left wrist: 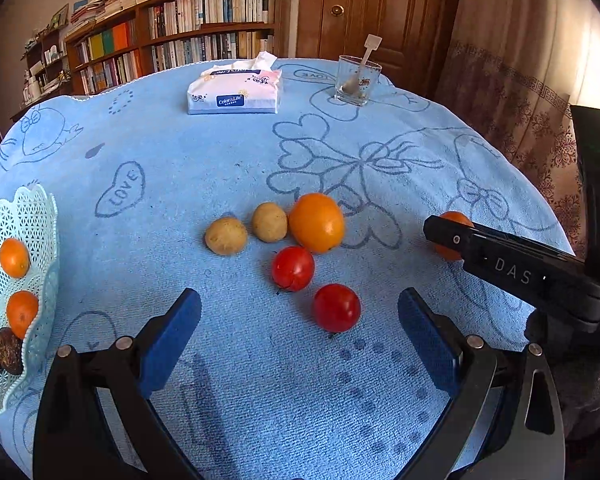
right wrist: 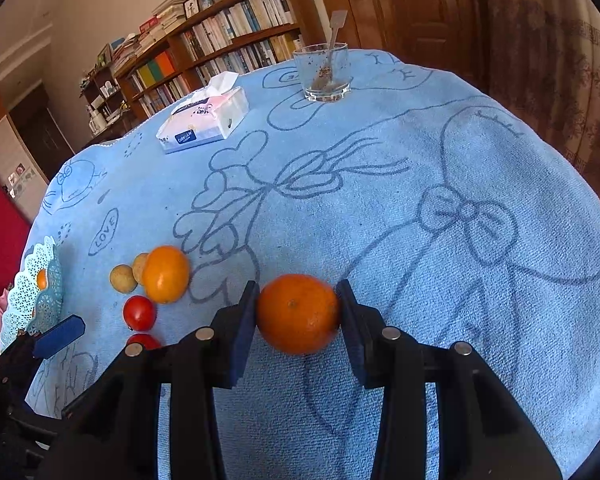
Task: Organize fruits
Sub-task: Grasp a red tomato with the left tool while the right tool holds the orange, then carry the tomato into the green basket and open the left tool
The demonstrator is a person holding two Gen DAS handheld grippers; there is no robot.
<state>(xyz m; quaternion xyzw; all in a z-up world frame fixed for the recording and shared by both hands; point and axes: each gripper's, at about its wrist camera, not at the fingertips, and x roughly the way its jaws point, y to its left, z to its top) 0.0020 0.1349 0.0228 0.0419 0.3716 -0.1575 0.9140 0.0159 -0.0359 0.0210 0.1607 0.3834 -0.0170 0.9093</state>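
One round table under a blue printed towel cloth (left wrist: 228, 152) carries a white lattice plastic basket (left wrist: 40, 216) at its left edge, already holding two small oranges. Left gripper (left wrist: 300, 344) hangs spread wide above two red tomatoes (left wrist: 293, 268); right gripper (right wrist: 298, 316) pinches a small orange mandarin (right wrist: 298, 314).

tomatoes (left wrist: 314, 288), potatoes (left wrist: 246, 230) — left tongs (left wrist: 300, 320) agape
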